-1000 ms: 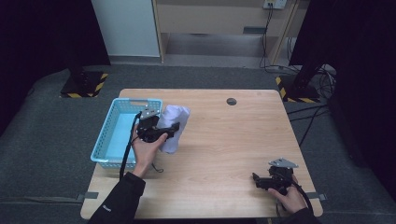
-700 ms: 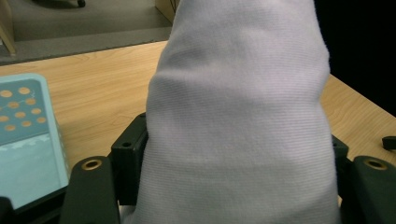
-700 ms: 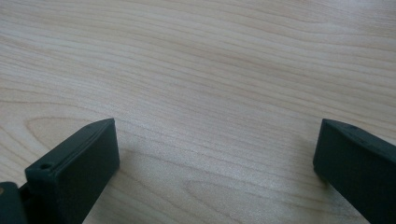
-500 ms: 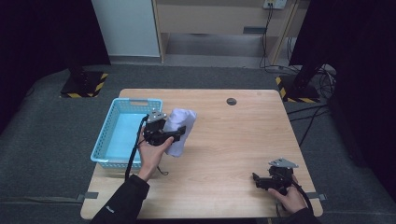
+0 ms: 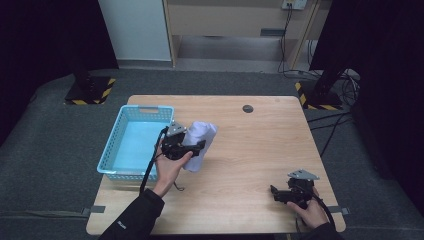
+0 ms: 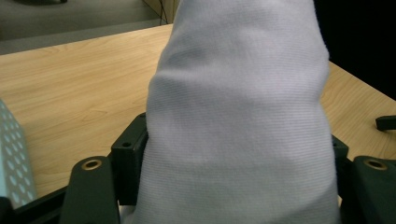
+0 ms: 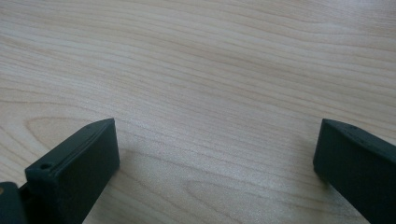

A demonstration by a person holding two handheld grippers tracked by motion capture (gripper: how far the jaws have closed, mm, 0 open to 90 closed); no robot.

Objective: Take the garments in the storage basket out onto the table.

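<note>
The left gripper [image 5: 192, 148] has its jaws closed on a pale lilac folded cloth [image 5: 200, 141]; in the left gripper view the cloth [image 6: 238, 121] bulges up between the two black jaws, pinched near their base and rising away from them. From there the cloth's long axis runs away from the person and slightly away from the blue basket [image 5: 116, 151], its far end lying over the wooden table [image 5: 260, 145] just beside the basket's near-right rim. I cannot tell whether the cloth's lower edge rests on the wood or hangs just above it. The basket sits immediately on the other side of the left gripper from the cloth, so the relation that matters is plain: the cloth lies beside the basket and outside it, with only the rim between them. The right gripper [image 5: 281, 194] is well apart from the basket, low at the table's near corner, its jaws spread wide with nothing between them but bare wood [image 7: 210, 93]. The left hand [image 5: 170, 167] is far the nearer of the two, and any move of the cloth looks like its job.
</note>
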